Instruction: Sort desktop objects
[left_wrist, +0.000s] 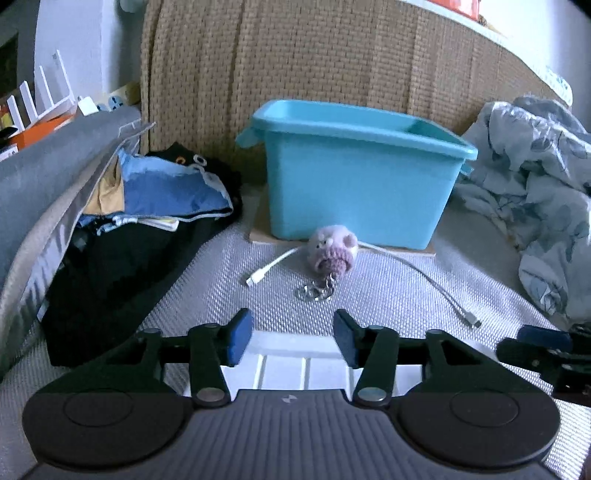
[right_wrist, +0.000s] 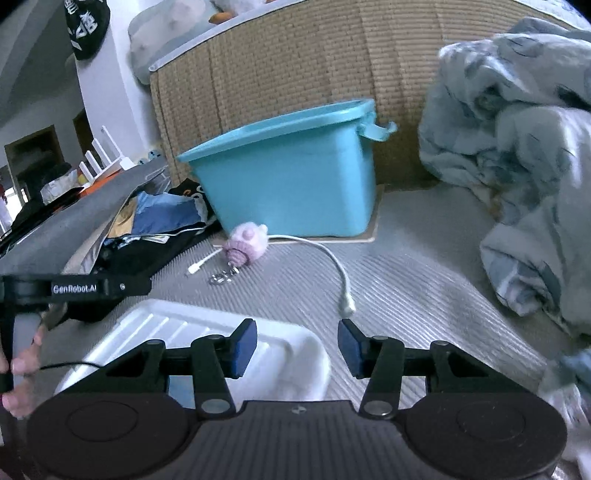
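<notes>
Off to the left of my left tool (left_wrist: 291, 338) I see a heap of dark and blue folded clothes (left_wrist: 147, 206) against a grey cushion. Its blue-padded fingers (left_wrist: 238, 338) stand apart with nothing between them, hovering over a white ribbed plastic tray (left_wrist: 288, 369) just below. Ahead of this tool, a small pink crocheted plush keychain (left_wrist: 332, 249) lies on the grey woven bed mat (left_wrist: 388, 295), its metal ring toward me. A white charging cable (left_wrist: 424, 273) runs behind the plush, one plug left of it, the other trailing right. Just beyond stands a teal plastic storage bin (left_wrist: 358, 184) on a thin board. My right tool (right_wrist: 297, 347) is likewise spread apart and holding nothing, the tray under its left finger. Far right lies a crumpled blue-grey floral blanket (right_wrist: 517, 147).
</notes>
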